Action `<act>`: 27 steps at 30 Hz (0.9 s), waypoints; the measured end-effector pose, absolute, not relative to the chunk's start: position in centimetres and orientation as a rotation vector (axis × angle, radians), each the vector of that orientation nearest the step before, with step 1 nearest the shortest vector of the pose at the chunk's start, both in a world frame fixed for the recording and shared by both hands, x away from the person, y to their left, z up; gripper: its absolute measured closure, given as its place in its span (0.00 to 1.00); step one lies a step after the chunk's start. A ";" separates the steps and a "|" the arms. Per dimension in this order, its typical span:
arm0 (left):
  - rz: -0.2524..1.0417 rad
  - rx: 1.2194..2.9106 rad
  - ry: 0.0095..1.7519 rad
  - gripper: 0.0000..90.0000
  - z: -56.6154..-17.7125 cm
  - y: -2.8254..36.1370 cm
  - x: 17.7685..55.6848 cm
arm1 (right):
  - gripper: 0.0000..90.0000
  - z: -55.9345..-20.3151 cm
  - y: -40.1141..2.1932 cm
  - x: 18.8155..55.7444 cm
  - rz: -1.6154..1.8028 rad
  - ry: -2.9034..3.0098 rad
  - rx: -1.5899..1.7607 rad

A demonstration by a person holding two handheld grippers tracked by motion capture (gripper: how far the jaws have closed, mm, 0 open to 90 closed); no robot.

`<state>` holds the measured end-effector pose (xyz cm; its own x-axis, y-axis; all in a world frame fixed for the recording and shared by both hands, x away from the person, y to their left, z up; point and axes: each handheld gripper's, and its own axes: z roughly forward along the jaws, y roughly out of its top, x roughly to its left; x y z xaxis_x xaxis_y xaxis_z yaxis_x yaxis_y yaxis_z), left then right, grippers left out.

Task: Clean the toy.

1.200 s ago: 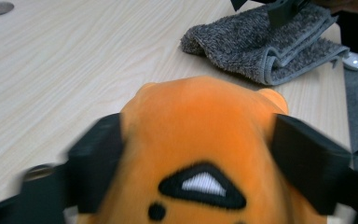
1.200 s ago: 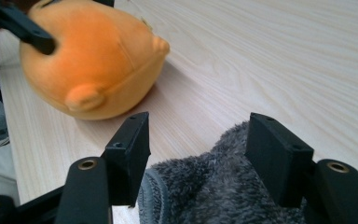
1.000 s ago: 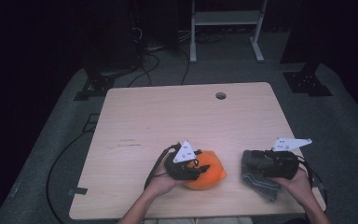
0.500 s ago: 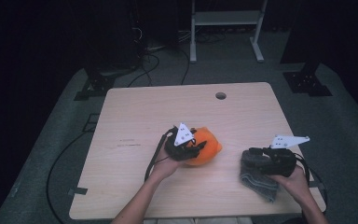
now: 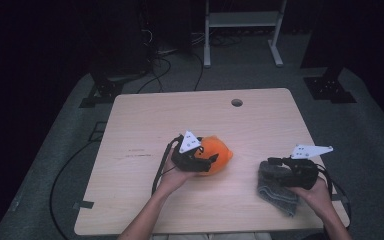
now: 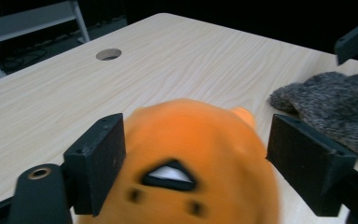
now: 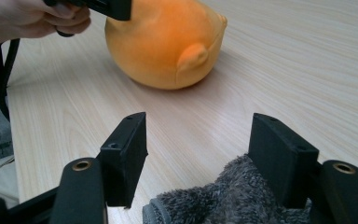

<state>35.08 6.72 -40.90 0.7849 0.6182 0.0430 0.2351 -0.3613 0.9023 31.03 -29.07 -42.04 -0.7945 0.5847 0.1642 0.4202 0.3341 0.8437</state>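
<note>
An orange plush toy lies on the wooden table, a little right of centre. My left gripper reaches it from the left. Its jaws have just been opening and now stand open around the toy, with a gap at the right jaw. At the front right, my right gripper rests over a grey fluffy cloth. Its jaws stand wide apart, and the cloth lies low between them without being pinched. From there the orange toy sits farther off.
A round cable hole sits near the table's far edge. The grey cloth lies to the right of the toy. A white frame and cables stand on the dark floor behind the table.
The left gripper carried the orange toy away from the front edge toward the table's middle, then its jaws came apart. The right hand and cloth stayed put.
</note>
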 end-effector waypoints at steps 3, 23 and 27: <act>0.458 1.926 0.642 0.18 -40.8 7.2 34.6 | 0.39 -42.0 -29.0 31.0 1.451 2.422 0.923; 0.448 1.919 0.646 0.15 -41.0 9.4 31.9 | 0.37 -42.0 -29.2 30.8 1.452 2.405 0.935; 0.438 1.914 0.644 0.14 -40.9 9.7 31.4 | 0.37 -42.0 -29.3 30.7 1.457 2.398 0.938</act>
